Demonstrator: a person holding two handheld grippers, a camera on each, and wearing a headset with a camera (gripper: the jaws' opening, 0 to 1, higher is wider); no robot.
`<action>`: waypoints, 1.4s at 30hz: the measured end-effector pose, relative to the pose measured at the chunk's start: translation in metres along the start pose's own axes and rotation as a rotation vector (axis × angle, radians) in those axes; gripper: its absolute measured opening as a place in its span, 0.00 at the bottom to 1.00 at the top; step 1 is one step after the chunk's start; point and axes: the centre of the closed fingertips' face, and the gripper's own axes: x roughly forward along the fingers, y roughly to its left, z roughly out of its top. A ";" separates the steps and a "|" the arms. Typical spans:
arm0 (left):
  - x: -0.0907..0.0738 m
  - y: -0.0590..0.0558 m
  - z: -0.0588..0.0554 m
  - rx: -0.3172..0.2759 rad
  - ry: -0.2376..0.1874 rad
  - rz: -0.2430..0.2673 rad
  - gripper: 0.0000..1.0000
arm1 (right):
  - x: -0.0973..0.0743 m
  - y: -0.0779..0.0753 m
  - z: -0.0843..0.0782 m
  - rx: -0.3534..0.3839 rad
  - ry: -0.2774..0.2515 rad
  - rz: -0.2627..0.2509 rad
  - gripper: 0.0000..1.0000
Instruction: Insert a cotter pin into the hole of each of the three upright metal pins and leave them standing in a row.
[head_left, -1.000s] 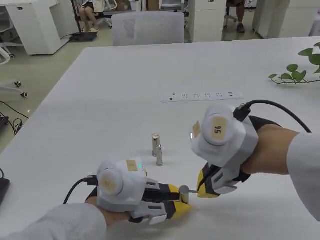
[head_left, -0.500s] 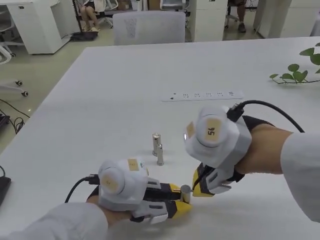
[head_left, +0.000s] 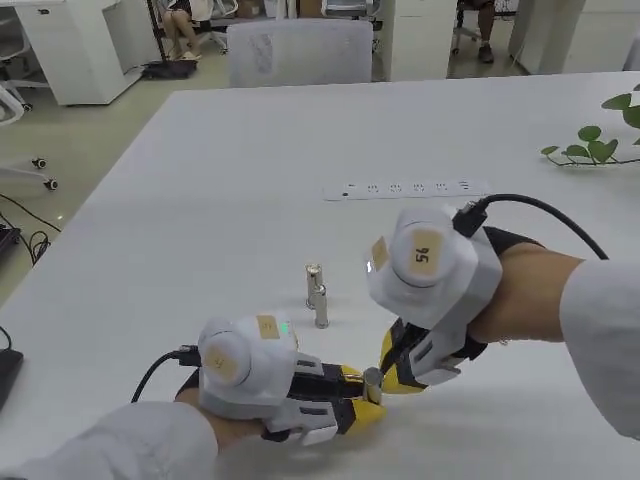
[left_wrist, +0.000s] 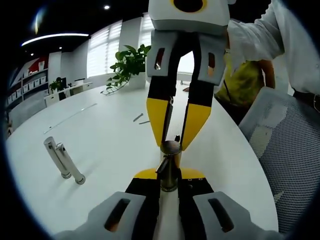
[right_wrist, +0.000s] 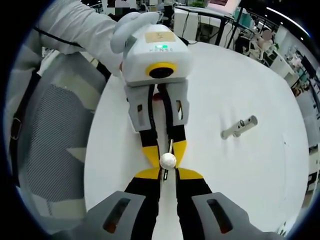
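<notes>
Where the white table (head_left: 250, 170) stretches under both tools, the right gripper (left_wrist: 173, 134) meets the left gripper (head_left: 362, 398) nose to nose, their yellow tips almost touching. Two upright metal pins (left_wrist: 64, 160) stand close together on the table, well off to the left of the left gripper's jaws in the left gripper view; whether they touch cannot be told. A third metal pin (left_wrist: 170, 167) stands between the left gripper's jaws, which are clenched on its lower shaft, and its rounded head rises just past their tips. The right gripper's jaws are pinched on a thin cotter pin (left_wrist: 167, 117), which points out between their yellow tips toward that head; whether its end has entered the hole cannot be told. Beyond the right gripper's jaws, a few loose thin metal pieces (left_wrist: 140, 119) lie on the table.
</notes>
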 end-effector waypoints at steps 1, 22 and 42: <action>0.000 0.000 0.000 0.000 0.000 0.000 0.11 | -0.001 0.000 -0.001 0.003 0.000 0.001 0.13; 0.001 0.000 0.000 -0.003 0.001 0.001 0.11 | -0.005 0.007 -0.011 0.017 -0.007 -0.003 0.05; 0.001 -0.001 0.000 -0.001 -0.003 0.006 0.11 | -0.004 0.006 -0.013 0.031 -0.029 -0.019 0.13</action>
